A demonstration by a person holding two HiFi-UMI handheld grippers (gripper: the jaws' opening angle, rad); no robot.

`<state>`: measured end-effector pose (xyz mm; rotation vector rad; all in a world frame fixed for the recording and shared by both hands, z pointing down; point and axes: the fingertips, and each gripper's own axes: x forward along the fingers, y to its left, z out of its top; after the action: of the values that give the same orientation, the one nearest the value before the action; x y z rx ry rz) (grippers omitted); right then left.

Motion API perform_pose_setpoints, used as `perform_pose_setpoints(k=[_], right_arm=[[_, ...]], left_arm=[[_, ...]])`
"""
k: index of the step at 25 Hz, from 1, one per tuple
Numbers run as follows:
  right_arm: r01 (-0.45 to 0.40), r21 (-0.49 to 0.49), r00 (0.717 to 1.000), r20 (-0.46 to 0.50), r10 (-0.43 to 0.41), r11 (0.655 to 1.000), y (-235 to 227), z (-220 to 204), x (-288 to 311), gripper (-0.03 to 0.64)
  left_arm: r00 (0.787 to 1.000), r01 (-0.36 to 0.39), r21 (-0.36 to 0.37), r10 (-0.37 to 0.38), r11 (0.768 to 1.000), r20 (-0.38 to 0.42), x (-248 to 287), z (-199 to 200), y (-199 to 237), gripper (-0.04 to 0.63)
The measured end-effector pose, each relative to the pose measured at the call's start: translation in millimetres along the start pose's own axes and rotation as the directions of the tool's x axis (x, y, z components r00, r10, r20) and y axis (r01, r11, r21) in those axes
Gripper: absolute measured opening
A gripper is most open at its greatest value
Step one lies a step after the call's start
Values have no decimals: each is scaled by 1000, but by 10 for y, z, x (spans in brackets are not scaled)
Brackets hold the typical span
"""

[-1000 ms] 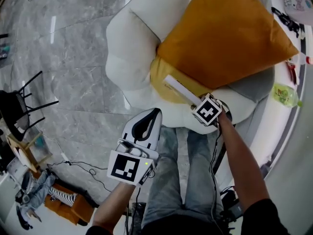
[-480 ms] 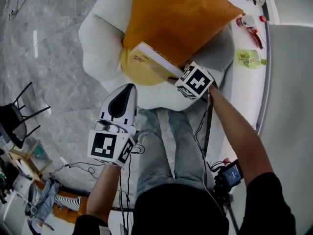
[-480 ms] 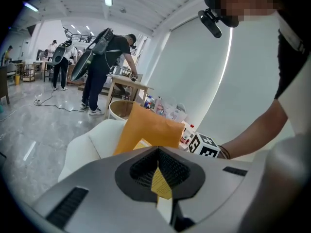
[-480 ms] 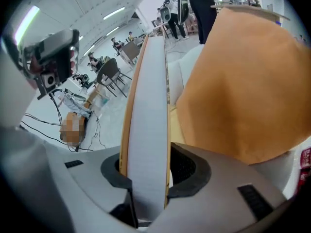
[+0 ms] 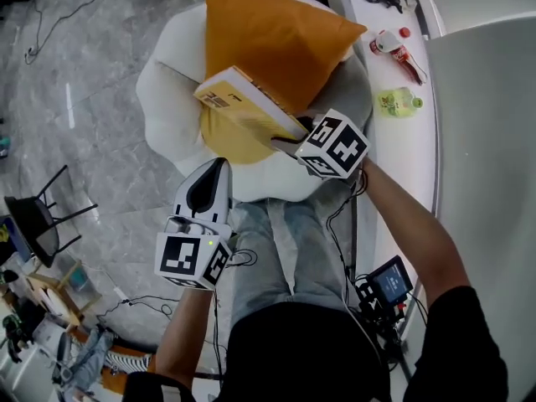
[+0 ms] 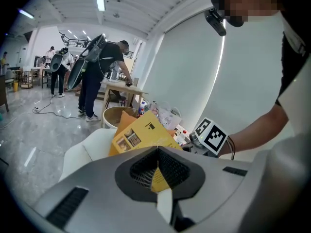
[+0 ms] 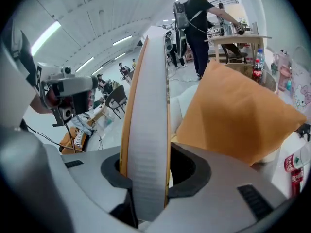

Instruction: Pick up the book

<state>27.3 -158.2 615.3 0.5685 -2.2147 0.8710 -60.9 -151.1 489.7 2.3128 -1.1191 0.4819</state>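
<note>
The book (image 5: 244,100) is clamped in the right gripper (image 5: 291,139) and hangs over the white chair (image 5: 165,74), in front of the orange cushion (image 5: 276,33). In the left gripper view the book (image 6: 137,134) appears clear of the seat, though I cannot tell whether its far corner brushes the cushion.

The right gripper view shows the grip plainly. The jaws of the right gripper (image 7: 146,165) are closed across the book's thickness, one pad on each yellow cover, with the white page edge (image 7: 148,125) facing the camera. Gripping at one short end probably suits a thin, flat thing, because the pads squeeze the covers together and the pages cannot fan open.

The long axis runs straight out from the jaws. In the head view it goes from the gripper at lower right up and left towards the chair's back, with the free end farthest from the person. The printed cover is tilted up towards the head camera and the page edge lies along the side nearest the orange cushion.

The left gripper (image 5: 218,167) is beside the person's leg, well apart from the book. Its jaws are closed on nothing (image 6: 158,153), so I judge it idle, since one gripper is enough to lift the book.

A second, yellow cushion (image 5: 224,139) lies on the seat below the book. Bottles (image 5: 397,100) lie on the white counter (image 5: 419,153) to the right.
</note>
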Motion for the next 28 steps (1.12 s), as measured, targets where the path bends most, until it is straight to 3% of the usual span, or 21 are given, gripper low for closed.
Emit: perform_pose_setpoints(k=[6, 13, 18, 23, 28], right_arm=[[-10, 4, 990, 141, 10, 1000, 276, 439, -582, 151], [-1, 6, 959, 282, -1, 1000, 587, 734, -1343, 151], [36, 21, 922, 384, -41, 999, 724, 893, -1862, 152], [44, 17, 880, 472, -47, 999, 1095, 1077, -2266, 152], [70, -60, 818, 575, -23, 996, 1396, 1282, -2712, 152]], left_arm=[[1000, -8, 22, 8, 1000, 17, -214, 290, -158, 12], [998, -15, 52, 12, 999, 59, -469, 610, -438, 12], [994, -16, 78, 8, 997, 109, -531, 838, -651, 12], [990, -5, 58, -3, 998, 144, -799, 1035, -827, 12], [973, -8, 62, -7, 998, 229, -1091, 1303, -1082, 12]])
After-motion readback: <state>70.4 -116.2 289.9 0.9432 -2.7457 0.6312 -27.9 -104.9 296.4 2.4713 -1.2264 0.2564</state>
